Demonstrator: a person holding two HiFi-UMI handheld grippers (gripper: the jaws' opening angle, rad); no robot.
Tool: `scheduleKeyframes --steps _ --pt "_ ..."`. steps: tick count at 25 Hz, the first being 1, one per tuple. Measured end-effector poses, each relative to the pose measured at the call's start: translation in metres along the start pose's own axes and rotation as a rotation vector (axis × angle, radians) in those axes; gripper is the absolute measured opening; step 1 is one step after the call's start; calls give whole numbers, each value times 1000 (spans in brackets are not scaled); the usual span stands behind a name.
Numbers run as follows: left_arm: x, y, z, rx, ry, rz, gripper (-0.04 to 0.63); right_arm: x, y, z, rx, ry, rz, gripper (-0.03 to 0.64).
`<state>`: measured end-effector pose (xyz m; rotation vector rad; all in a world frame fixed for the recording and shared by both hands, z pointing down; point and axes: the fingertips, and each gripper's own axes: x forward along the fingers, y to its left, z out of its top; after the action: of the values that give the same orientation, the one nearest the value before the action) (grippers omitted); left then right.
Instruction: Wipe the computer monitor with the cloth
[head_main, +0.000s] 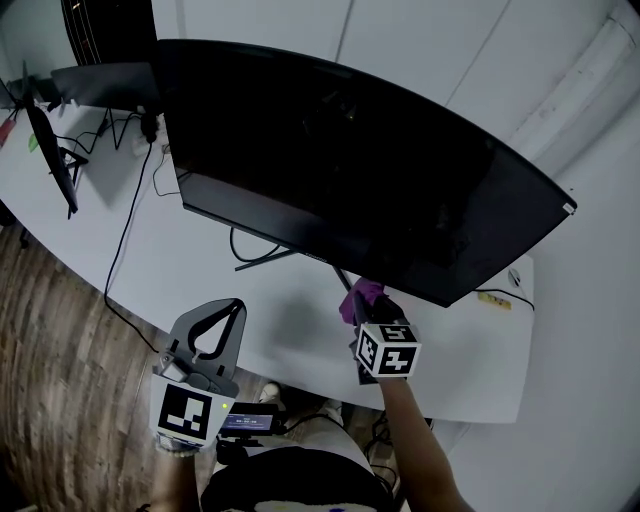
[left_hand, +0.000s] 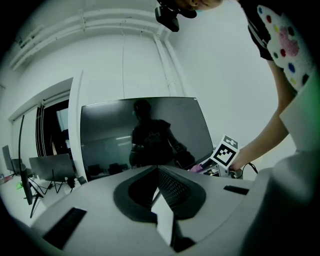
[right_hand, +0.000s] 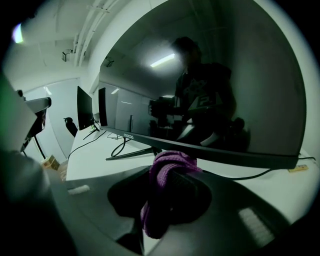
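A large dark curved monitor (head_main: 360, 170) stands on the white desk (head_main: 200, 270); its screen is off and mirrors the person. My right gripper (head_main: 366, 300) is shut on a purple cloth (head_main: 360, 296), held just under the monitor's lower edge near the stand. In the right gripper view the cloth (right_hand: 167, 180) bunches between the jaws, close below the monitor's bottom bezel (right_hand: 210, 152). My left gripper (head_main: 232, 306) hangs over the desk's front edge, left of the stand, jaws shut with nothing in them. The left gripper view shows the monitor (left_hand: 145, 135) ahead and the right gripper's marker cube (left_hand: 226, 151).
A second, smaller monitor (head_main: 52, 155) and a dark laptop-like screen (head_main: 105, 85) stand at the far left of the desk. Black cables (head_main: 130, 220) run across the desk and down over its edge. Wooden floor (head_main: 60, 360) lies below left. A white wall (head_main: 440, 50) is behind.
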<state>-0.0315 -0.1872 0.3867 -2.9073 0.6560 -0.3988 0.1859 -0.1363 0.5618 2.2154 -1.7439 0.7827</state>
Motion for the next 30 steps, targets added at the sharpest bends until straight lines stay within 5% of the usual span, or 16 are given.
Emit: scheduleKeyframes --steps 30 --pt "-57 86 -38 -61 25 157 6 94 166 37 -86 67 289 77"
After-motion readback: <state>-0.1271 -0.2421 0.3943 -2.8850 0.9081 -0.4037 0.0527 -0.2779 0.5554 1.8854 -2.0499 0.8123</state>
